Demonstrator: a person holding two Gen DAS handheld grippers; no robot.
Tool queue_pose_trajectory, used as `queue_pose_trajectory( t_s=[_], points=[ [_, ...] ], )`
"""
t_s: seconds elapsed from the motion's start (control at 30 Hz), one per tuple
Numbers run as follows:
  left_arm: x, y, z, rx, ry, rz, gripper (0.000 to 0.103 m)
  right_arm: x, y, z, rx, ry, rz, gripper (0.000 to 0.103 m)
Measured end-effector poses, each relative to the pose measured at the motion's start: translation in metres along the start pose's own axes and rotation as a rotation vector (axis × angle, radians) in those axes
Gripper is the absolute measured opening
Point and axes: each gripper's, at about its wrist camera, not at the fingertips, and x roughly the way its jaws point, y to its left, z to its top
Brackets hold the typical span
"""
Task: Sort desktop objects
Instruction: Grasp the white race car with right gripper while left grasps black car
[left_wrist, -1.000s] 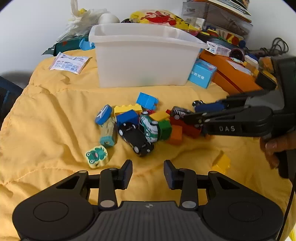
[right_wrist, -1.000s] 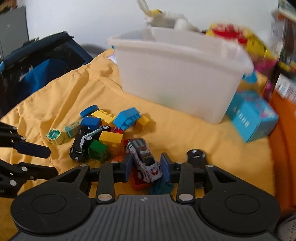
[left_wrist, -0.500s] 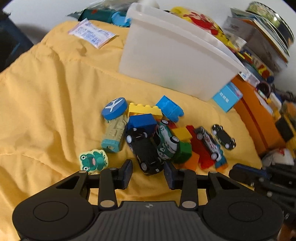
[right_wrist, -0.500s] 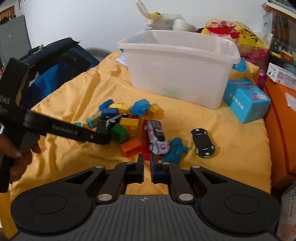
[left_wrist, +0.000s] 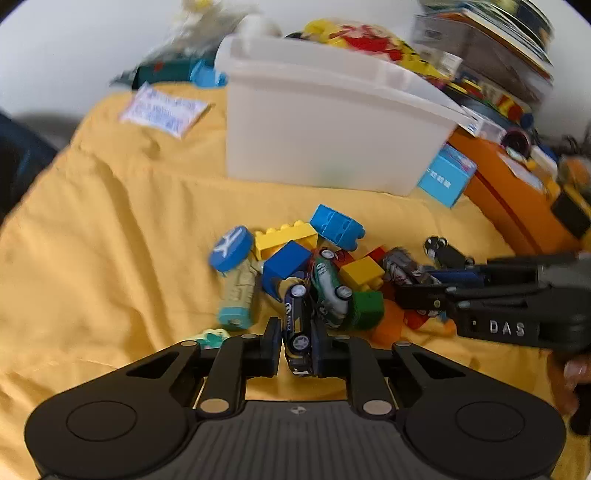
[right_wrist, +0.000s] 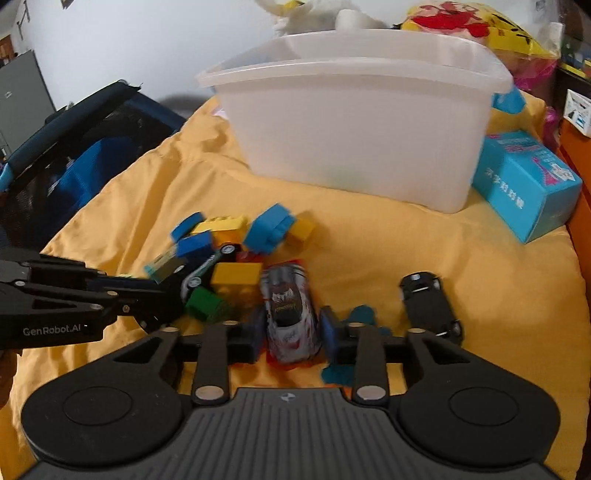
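Both tongs tilt down over the yellow cloth (left_wrist: 110, 229). The left tongs (left_wrist: 296, 345) have just closed and pinch a black toy car (left_wrist: 297, 325), turned on its side, between the pads. The right tongs (right_wrist: 293, 334) have just been opening and stand partly open, a silver toy car (right_wrist: 290, 314) between the fingers; whether the pads press it I cannot tell. Just beyond lies a heap of toy blocks (left_wrist: 360, 271) with a green-and-white car (left_wrist: 328, 286) among them. Another black car (right_wrist: 430, 304) sits apart to the right. Farther back stands a white plastic bin (right_wrist: 354, 125), a blue box (right_wrist: 528, 184) beside it.
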Motion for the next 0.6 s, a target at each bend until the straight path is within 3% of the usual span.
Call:
queue_pose_trajectory(
  t_s=[0.13,0.27,0.43,0.5,0.6],
  points=[
    [-0.015,-0.008,-0.010,0.121,-0.014,0.030,0.018,-0.023,0.023,-0.010,-0.091,-0.035,-0.044,0.033],
    [-0.025,-0.013,-0.023,0.185,-0.013,0.038,0.018,-0.060,0.038,-0.030,-0.092,-0.058,-0.042,0.033],
    [-0.043,-0.033,-0.055,0.308,-0.006,0.053,0.018,-0.066,0.051,-0.069,-0.064,0.041,0.002,0.033],
    [-0.047,-0.046,-0.072,0.384,0.006,0.058,0.020,-0.064,0.053,-0.082,-0.080,0.068,-0.028,0.033],
    [-0.056,-0.070,-0.093,0.543,-0.044,0.075,0.028,-0.063,0.056,-0.094,-0.135,0.097,-0.102,0.033]
  ],
)
